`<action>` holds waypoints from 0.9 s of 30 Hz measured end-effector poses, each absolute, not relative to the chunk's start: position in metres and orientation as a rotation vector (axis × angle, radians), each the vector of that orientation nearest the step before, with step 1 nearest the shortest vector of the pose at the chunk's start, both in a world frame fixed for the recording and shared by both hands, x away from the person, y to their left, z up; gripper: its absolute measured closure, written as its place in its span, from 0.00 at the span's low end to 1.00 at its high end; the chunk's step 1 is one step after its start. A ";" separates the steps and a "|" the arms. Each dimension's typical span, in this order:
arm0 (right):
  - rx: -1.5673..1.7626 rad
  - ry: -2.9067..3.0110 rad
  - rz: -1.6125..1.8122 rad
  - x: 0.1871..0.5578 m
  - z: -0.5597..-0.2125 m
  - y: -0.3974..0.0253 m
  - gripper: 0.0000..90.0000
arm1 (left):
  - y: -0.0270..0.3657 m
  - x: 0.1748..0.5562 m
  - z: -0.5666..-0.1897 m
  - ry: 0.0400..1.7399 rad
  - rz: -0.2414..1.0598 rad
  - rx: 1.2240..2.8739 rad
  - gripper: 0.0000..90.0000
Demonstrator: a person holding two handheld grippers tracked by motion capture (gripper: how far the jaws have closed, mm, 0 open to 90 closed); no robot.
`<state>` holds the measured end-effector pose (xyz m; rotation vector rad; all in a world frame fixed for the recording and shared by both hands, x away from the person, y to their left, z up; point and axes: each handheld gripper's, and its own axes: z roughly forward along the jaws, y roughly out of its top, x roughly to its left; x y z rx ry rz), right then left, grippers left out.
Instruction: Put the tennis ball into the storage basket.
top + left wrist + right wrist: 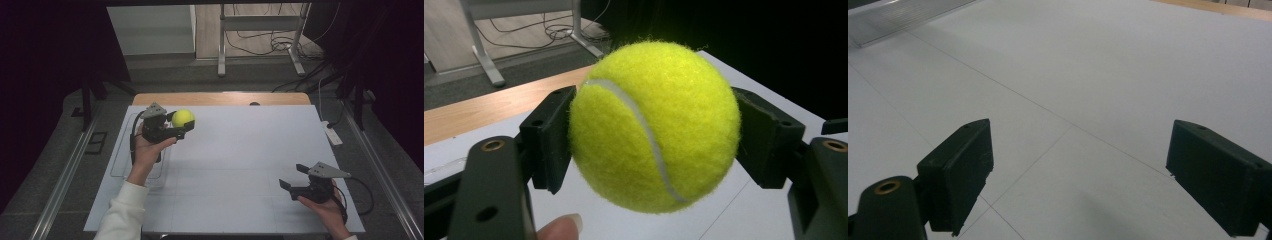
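Right tongs (292, 176) gape empty above the white desk (240, 150); left tongs (186, 123) clamp an unbranded tennis ball (655, 125).

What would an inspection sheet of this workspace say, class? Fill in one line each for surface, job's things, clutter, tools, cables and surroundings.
Surface: white sheet covering a wooden table.
Job's things: yellow tennis ball, held above the sheet.
Clutter: clear tray at the sheet's left edge.
Tools: left tool shut on the tennis ball; right tool open, holding nothing.
Cables: right tool's black cable; loose cables on the floor.
Surroundings: metal frame legs, power strip, dark curtains.
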<state>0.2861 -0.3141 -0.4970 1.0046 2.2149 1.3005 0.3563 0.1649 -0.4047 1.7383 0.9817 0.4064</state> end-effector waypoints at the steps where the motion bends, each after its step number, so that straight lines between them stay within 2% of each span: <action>1: 1.004 2.215 1.300 0.286 -0.497 -0.314 0.13 | 0.166 0.356 -0.405 0.984 0.409 1.737 0.30; 27: 1.009 2.207 1.297 0.286 -0.497 -0.314 0.13 | 0.187 0.357 -0.402 1.030 0.458 1.695 0.30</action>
